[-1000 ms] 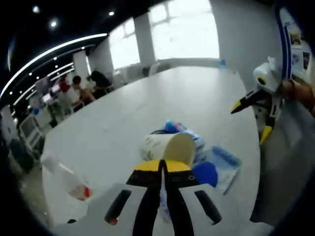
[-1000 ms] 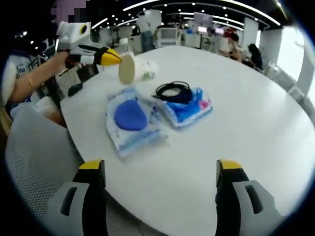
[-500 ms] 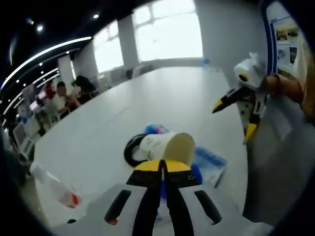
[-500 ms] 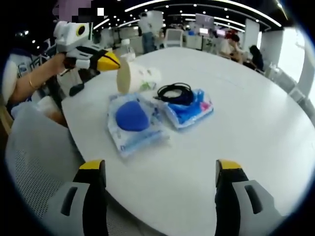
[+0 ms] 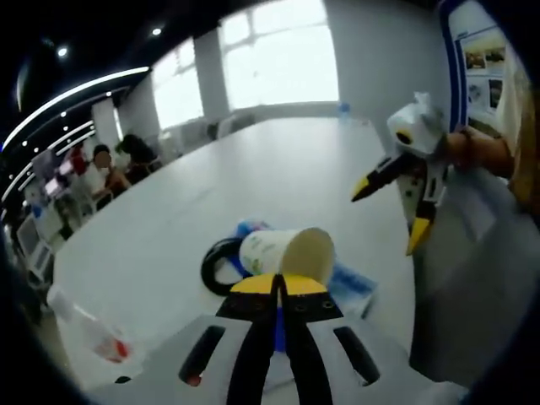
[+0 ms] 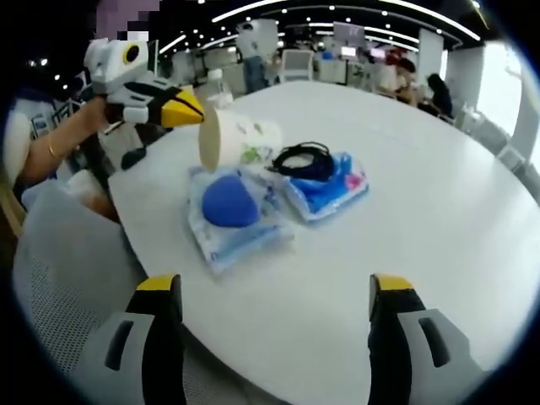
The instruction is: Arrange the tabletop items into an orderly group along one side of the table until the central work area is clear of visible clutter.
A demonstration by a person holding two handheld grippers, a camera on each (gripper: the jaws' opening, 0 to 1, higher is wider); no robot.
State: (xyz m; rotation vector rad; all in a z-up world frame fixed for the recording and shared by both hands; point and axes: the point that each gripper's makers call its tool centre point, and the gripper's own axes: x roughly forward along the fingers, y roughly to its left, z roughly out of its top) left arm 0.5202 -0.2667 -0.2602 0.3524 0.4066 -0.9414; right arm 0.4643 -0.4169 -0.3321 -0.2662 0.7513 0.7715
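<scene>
Cup carried over the packets

Lifted a little further in this last second, the paper cup (image 6: 234, 143) now hangs on its side over the white table (image 6: 405, 194), pinched at the rim by the left gripper (image 6: 181, 105). Below lie the blue-pad packet (image 6: 229, 213), the black cable (image 6: 302, 160) and a second blue packet (image 6: 325, 190). The right gripper (image 6: 274, 291) waits with jaws wide, empty. Where the cup will go I cannot tell; the packet labels are too blurred to read.

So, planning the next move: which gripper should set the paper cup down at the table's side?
Left gripper: shut on the paper cup's rim. Right gripper is open, apart from the items.
</scene>
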